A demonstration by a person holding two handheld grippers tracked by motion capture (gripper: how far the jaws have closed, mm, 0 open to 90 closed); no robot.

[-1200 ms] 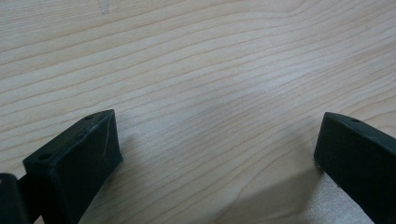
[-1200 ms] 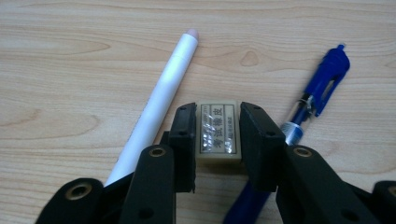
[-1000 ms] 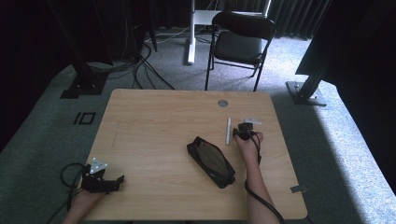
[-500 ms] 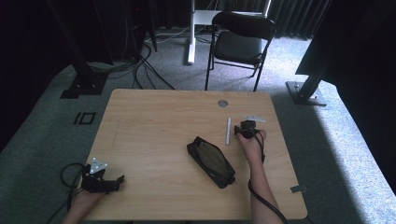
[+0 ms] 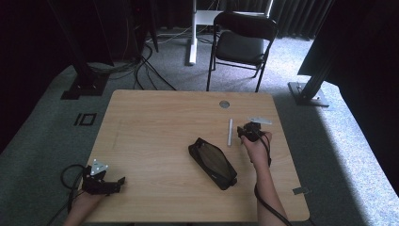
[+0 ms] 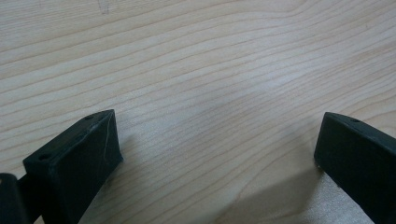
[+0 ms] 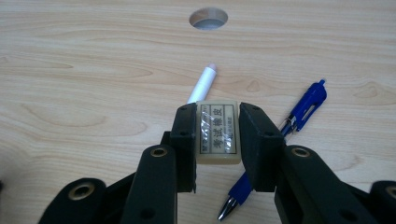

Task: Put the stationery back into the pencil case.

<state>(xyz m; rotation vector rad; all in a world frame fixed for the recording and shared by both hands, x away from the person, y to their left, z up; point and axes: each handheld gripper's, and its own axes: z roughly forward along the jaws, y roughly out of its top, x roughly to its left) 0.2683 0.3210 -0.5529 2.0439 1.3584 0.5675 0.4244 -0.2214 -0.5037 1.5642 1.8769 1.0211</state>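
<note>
Eraser [image 7: 217,132] clamped between right gripper [image 7: 217,140] fingers, lifted off bench [image 5: 155,122]. Pencil case [image 5: 212,162] lay just left of that hand, long axis diagonal. Left gripper [image 5: 101,181] far off, fingers released, empty.

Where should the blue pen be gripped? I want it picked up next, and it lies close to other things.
Grip the blue pen across its barrel near the clip, coming straight down from above. It lies flat on the table, slanted, with its tip end under the right gripper, which holds the eraser; the clip end lies free.
</note>
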